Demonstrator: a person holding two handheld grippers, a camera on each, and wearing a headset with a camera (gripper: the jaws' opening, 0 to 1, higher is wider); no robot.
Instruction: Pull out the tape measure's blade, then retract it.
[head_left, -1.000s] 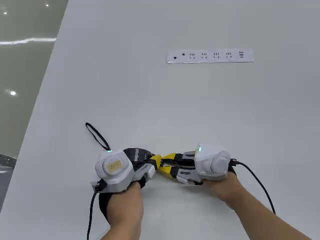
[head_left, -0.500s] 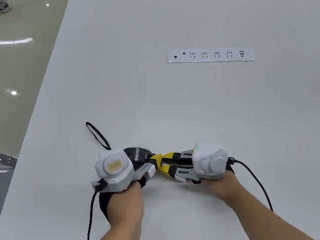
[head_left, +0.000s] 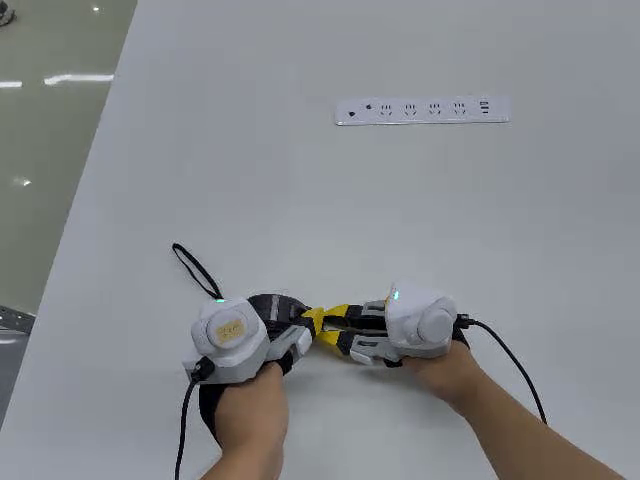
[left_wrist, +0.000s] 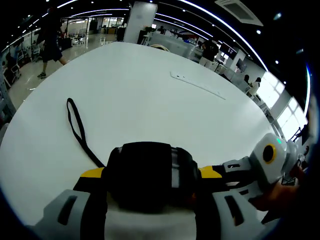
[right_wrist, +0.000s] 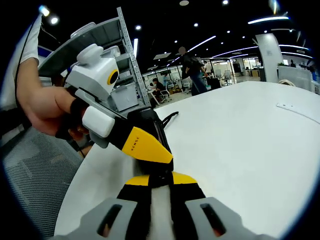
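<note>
Barely anything is shifting vs 0.5 s ago: both grippers are staying nose to nose. Now the left gripper (left_wrist: 151, 175) is clamping the tape measure (head_left: 272, 308), prob. so it's staying put while the other end gets pulled. Its fingers (left_wrist: 92, 173) are spread wide, pressing the two sides, w/ the strap (left_wrist: 75, 122) trailing beyond the fingertips on the table (head_left: 400, 220). Opposite, the right gripper (right_wrist: 159, 179) is meeting the tape measure's front edge. Its fingers (right_wrist: 137, 180) are sitting nearly together, likely nipping the blade tip, though the tip is too small to tell. Judging by that, the blade isn't out yet.
</note>
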